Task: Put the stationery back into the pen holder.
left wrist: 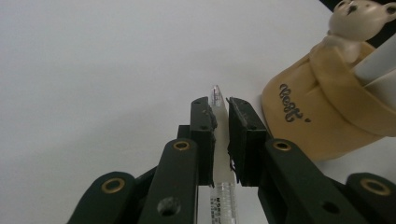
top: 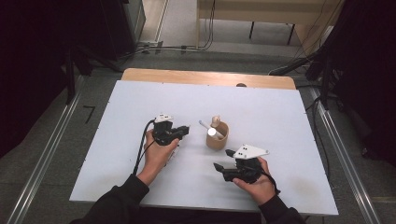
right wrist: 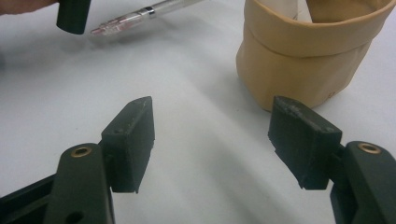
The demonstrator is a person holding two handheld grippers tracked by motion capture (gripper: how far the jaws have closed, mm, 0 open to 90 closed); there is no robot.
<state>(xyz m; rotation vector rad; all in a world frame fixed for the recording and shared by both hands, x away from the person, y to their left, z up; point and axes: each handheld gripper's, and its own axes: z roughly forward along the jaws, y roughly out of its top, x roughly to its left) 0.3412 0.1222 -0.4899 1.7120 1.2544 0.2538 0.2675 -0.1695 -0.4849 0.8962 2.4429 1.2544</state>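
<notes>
- Left gripper (left wrist: 220,109) clamped on a clear ballpoint pen (left wrist: 218,140), barrel pinched between the two black pads, tip poking out just past them.
- In the high view, left gripper (top: 180,132) low over the desk, left of centre, pointing right toward the pen holder.
- In the right gripper view, pen tip (right wrist: 121,21) slanting just above the white surface, far left of the holder.
- Right gripper (right wrist: 212,140) standing apart, nothing between the pads, only bare desk.
- In the high view, right gripper (top: 223,159) near and right, just short of the pen holder, aimed left and far.
- Tan pen holder (top: 217,136) upright near mid-desk, between the two grippers; small bear figure (left wrist: 357,18) on its rim, dark script on its side.
- White stick-like items (top: 211,130) already leaning out of the holder; exact kind hard to tell.
- Progress, as a judgement: pen picked up and gripped, holder already partly filled; left to do, carrying the pen over the rim, tipping it upright and dropping it in.
- Free right gripper well placed to steady the holder if needed.
- Desk (top: 140,102) covered with a plain white sheet, wooden edge showing at the far side.
- Around it, grey floor, metal rails on both sides, dark curtains, cables and another table farther back.
</notes>
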